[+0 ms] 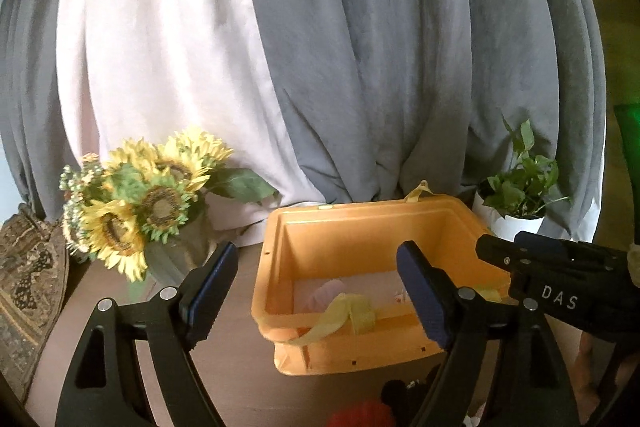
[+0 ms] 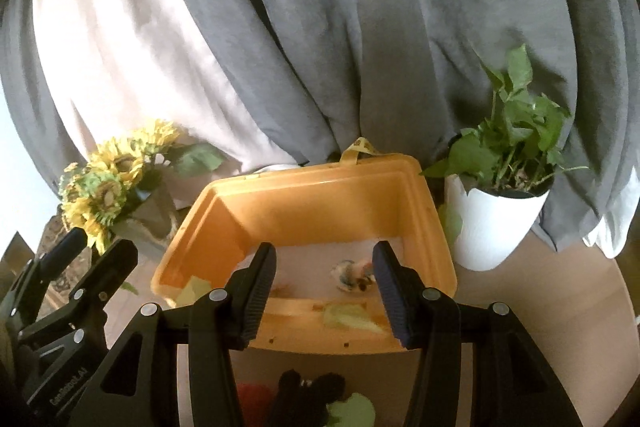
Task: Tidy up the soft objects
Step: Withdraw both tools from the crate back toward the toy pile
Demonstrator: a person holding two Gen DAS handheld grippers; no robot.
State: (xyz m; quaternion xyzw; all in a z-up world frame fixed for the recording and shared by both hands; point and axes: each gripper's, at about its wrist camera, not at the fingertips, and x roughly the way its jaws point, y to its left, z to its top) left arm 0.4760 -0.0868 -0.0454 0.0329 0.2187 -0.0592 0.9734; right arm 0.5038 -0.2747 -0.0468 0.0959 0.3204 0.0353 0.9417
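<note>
An orange plastic bin (image 1: 360,227) (image 2: 320,191) stands on the table ahead of both grippers. A pale pink soft thing (image 1: 326,293) lies on its floor, and a small multicoloured soft thing (image 2: 354,273) shows there in the right wrist view. My left gripper (image 1: 316,291) is open and empty, level with the bin's near rim. My right gripper (image 2: 322,289) is open and empty above the near rim; its body (image 1: 560,287) shows at the right of the left view. Red (image 1: 358,414) and black (image 2: 308,387) soft toys lie in front of the bin.
A sunflower bouquet (image 1: 140,203) (image 2: 108,183) stands left of the bin. A white potted plant (image 1: 516,199) (image 2: 496,215) stands right of it. Grey and pale pink curtains (image 1: 320,47) hang behind. A patterned cushion (image 1: 28,287) sits far left. Yellow-green straps (image 1: 340,317) drape over the bin rim.
</note>
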